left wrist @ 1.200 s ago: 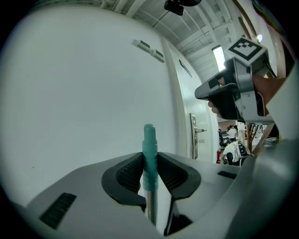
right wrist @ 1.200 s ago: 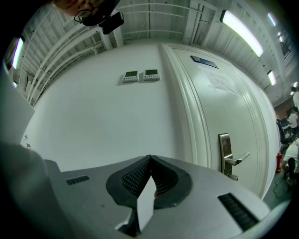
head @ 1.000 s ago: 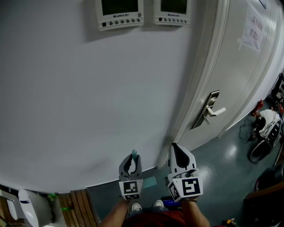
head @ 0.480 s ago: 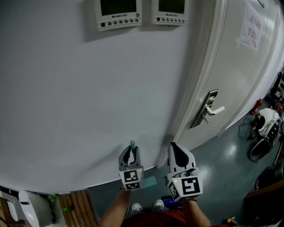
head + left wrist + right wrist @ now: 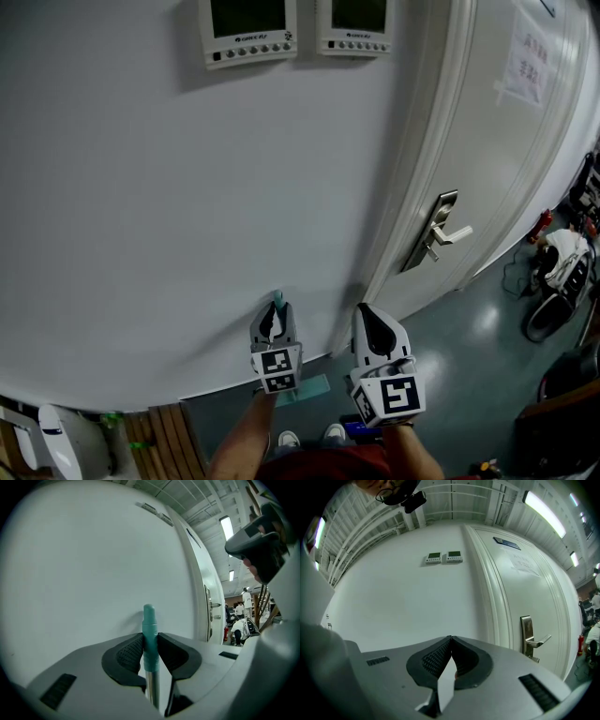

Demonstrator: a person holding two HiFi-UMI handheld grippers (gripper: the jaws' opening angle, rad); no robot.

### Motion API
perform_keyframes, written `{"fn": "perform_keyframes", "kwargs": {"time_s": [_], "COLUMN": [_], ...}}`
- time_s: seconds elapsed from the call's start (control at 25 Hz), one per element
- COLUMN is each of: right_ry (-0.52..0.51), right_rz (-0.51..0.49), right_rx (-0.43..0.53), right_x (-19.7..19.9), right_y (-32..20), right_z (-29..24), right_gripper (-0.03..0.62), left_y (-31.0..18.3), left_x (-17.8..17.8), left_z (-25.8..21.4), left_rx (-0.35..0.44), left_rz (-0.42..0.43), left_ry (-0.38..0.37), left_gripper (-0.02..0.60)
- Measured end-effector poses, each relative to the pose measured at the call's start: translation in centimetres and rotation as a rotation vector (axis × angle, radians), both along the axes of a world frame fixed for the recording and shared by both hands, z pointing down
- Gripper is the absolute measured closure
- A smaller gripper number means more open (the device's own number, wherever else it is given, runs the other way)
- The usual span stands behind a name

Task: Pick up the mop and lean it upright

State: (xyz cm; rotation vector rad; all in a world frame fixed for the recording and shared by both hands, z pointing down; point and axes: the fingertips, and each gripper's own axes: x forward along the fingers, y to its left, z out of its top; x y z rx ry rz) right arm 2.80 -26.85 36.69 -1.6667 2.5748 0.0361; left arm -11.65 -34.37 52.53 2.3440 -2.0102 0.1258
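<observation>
Here, the mop handle (image 5: 149, 626) is grasped upright at its teal top by the left gripper (image 5: 274, 319), just before the white wall (image 5: 141, 234), while the right gripper (image 5: 367, 323) is seen clenched on nothing beside it.

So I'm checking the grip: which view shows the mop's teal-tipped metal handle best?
Left gripper view: the teal-tipped metal handle stands upright, clamped between the left tongs. Head view shows only its teal tip; right gripper view shows none.
</observation>
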Motion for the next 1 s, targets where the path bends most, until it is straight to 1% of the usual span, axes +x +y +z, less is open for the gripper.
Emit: {"fn": "perform_keyframes", "kwargs": {"time_s": [0.16,0.36,0.4,0.56,0.64,0.88,1.0], "right_ry": [-0.001,0.0,0.0,0.0,-0.002,-0.002,-0.001], "right_rz": [0.004,-0.002,-0.002,-0.001,0.002,0.001,0.001], "right_rx": [-0.001,-0.005,-0.005,-0.005,-0.006,-0.007,-0.006], "right_x": [0.2,0.0,0.0,0.1,0.2,0.3,0.3], "right_y": [0.1,0.2,0.2,0.3,0.3,0.5,0.6], "right_z": [0.0,0.1,0.2,0.2,0.2,0.3,0.3], "right_gripper": [0.579,0.579,0.579,0.579,0.579,0.579,0.579], "left_y": [-0.1,-0.2,-0.2,0.3,0.4,0.7,0.9], "left_x": [-0.1,0.0,0.0,0.2,0.5,0.3,0.1], "left_z": [0.0,0.4,0.6,0.9,1.0,1.1,1.0], "left_rx": [-0.001,-0.027,-0.036,-0.034,-0.035,-0.041,-0.041], "left_rz": [-0.006,0.001,0.005,0.018,0.024,0.007,-0.004], "left_ry": [0.006,-0.017,-0.019,-0.022,-0.025,-0.029,-0.025], "left_gripper": [0.471,0.466,0.457,0.375,0.344,0.31,0.283]}}
